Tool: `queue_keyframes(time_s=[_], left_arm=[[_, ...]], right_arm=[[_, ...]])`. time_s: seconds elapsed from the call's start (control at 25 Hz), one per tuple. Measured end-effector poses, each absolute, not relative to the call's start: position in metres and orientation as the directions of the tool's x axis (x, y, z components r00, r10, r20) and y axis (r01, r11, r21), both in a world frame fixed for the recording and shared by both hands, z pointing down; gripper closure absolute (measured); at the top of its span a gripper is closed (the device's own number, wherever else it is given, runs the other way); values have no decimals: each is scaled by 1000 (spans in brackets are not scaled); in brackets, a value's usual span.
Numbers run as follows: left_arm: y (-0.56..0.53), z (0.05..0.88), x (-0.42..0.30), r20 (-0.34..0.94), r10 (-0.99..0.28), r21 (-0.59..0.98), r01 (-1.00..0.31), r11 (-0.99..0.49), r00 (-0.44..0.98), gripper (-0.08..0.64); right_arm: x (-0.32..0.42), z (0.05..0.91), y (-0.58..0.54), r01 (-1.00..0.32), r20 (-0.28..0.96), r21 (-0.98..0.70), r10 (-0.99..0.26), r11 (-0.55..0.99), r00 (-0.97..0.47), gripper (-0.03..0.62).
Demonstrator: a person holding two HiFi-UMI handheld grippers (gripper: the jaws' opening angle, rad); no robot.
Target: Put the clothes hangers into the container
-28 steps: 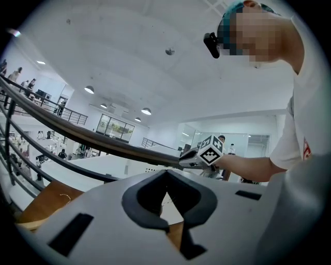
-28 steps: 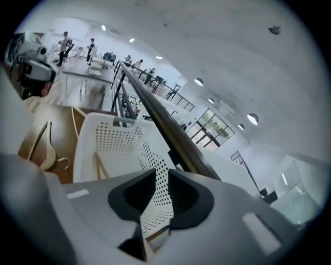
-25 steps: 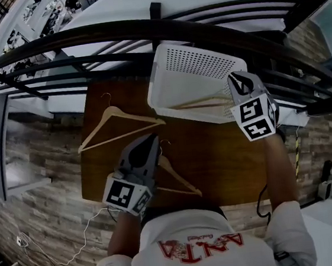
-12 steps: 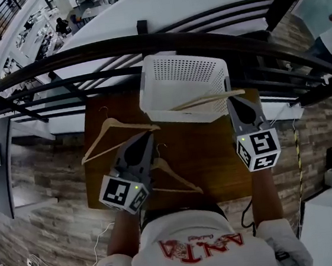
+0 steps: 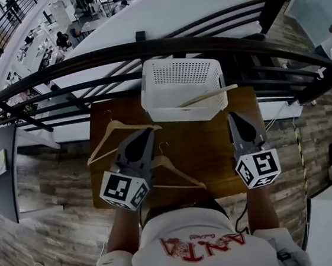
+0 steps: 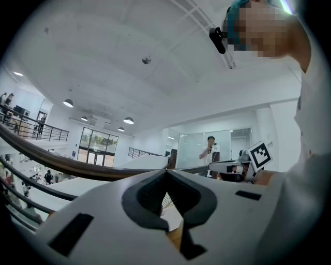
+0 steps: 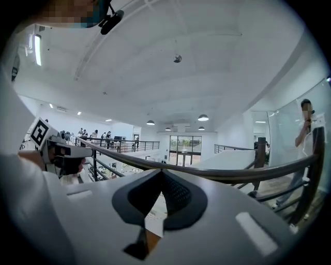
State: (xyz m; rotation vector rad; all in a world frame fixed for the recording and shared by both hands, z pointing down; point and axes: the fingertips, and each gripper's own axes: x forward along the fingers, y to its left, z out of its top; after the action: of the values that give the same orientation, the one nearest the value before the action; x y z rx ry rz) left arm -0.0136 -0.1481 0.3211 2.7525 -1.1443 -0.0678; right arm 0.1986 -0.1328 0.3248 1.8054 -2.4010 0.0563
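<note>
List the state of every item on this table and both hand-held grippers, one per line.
Left hand-held gripper: shut, empty.
Right hand-held gripper: shut, empty.
White basket: upright, holding one hanger.
Hanger in basket: slanted, one end poking over the right rim.
Far-left hanger: flat on the table, outside the basket.
Near hanger: flat on the table, partly hidden under the left hand-held gripper.

Left gripper (image 5: pixel 147 133) held level, near side of basket (image 5: pixel 177 74), off its left corner, jaws closed, nothing pinched. Right gripper (image 5: pixel 232 117) held off basket's right corner, closer in, jaws closed too, empty.
</note>
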Motion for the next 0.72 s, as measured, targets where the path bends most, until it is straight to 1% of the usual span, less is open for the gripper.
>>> queue_keyframes(time_s=[0.2, 0.4, 0.72], left_arm=[[-138, 315, -15, 8, -712, 144, -705, -694, 702, 552], [-133, 311, -19, -18, -720, 166, -708, -687, 694, 551], [-124, 317, -29, 0, -742, 156, -733, -662, 670, 551]], right_arm=[[194, 322, -121, -956, 128, 46, -950, 291, -283, 589], [190, 329, -118, -948, 145, 46, -941, 316, -306, 589], [178, 340, -118, -931, 188, 70, -921, 359, -341, 589]])
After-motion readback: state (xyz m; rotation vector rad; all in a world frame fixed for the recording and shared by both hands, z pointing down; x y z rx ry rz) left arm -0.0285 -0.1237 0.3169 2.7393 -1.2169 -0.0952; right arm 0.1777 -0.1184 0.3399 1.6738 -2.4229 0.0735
